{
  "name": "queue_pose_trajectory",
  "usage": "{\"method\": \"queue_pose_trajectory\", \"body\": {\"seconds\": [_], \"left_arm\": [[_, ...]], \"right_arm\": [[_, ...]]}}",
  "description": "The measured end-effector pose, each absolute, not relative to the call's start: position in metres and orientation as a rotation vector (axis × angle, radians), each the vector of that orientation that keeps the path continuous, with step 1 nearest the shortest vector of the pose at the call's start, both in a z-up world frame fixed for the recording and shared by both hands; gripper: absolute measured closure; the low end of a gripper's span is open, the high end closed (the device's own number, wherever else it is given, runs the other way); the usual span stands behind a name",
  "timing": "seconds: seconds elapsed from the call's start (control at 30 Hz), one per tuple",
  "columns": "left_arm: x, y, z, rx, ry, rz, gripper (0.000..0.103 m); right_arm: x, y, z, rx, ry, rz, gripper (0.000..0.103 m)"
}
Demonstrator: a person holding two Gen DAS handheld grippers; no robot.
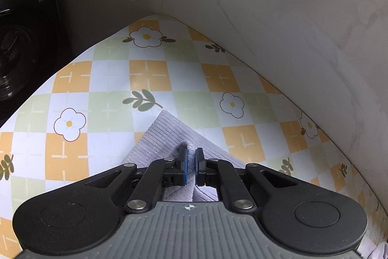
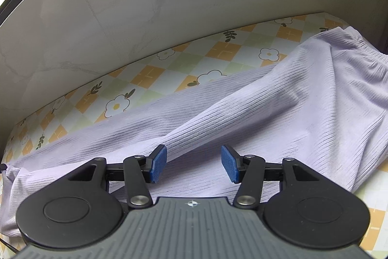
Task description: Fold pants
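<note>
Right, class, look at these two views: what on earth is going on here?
A person with a gripper in each hand is folding lilac ribbed pants on a flower-patterned tablecloth. The left gripper is shut on a pinch of the fabric near a leg's end. The right gripper hovers open over the legs, holding nothing. The pants are not yet folded.

The pants (image 2: 242, 113) lie on the surface (image 2: 150, 74), stretched from my left to far right, waistband end at the far right. A wall (image 2: 145, 4) stands behind the surface. My right tongs (image 2: 194, 164) hang over the pants. My left tongs (image 1: 192, 162) sit at a pants corner (image 1: 167, 132). A washer (image 1: 21, 40) stands beyond the surface's left edge.
</note>
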State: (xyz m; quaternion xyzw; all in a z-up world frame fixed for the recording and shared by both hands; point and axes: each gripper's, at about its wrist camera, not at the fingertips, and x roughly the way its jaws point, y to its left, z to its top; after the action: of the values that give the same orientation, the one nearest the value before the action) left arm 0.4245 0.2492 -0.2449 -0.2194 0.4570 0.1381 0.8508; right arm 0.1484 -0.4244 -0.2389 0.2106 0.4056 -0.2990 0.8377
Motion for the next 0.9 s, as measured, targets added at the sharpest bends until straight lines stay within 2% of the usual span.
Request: {"method": "queue_pose_trajectory", "body": {"seconds": [0.23,0.47,0.53,0.6,0.7,0.73,0.77,0.83,0.87,0.9], "left_arm": [[0.365,0.255,-0.199,-0.515,0.721,0.456,0.097],[0.344,0.259,-0.191,-0.606,0.705,0.524,0.097],[0.339,0.258,-0.190,-0.612,0.697,0.529,0.097],[0.330,0.255,-0.187,-0.617,0.690,0.538,0.097],[0.323,0.254,-0.185,-0.607,0.687,0.549,0.097],[0.318,0.252,-0.183,-0.602,0.685,0.554,0.097],[0.315,0.251,-0.181,-0.595,0.683,0.559,0.097],[0.311,0.250,-0.179,-0.590,0.681,0.573,0.097],[0.308,0.249,-0.178,-0.589,0.680,0.582,0.097],[0.305,0.246,-0.177,-0.588,0.681,0.589,0.097]], "right_arm": [[0.120,-0.446,-0.227,0.456,0.806,-0.744,0.049],[0.126,-0.464,-0.222,0.427,0.776,-0.754,0.049],[0.133,-0.471,-0.221,0.415,0.770,-0.753,0.045],[0.142,-0.482,-0.225,0.427,0.769,-0.757,0.035],[0.160,-0.499,-0.236,0.462,0.785,-0.791,0.025],[0.166,-0.504,-0.240,0.472,0.800,-0.796,0.024],[0.173,-0.510,-0.248,0.480,0.834,-0.809,0.027],[0.177,-0.516,-0.258,0.500,0.877,-0.811,0.064],[0.176,-0.518,-0.260,0.518,0.885,-0.800,0.095],[0.169,-0.516,-0.256,0.534,0.854,-0.797,0.095]]}}
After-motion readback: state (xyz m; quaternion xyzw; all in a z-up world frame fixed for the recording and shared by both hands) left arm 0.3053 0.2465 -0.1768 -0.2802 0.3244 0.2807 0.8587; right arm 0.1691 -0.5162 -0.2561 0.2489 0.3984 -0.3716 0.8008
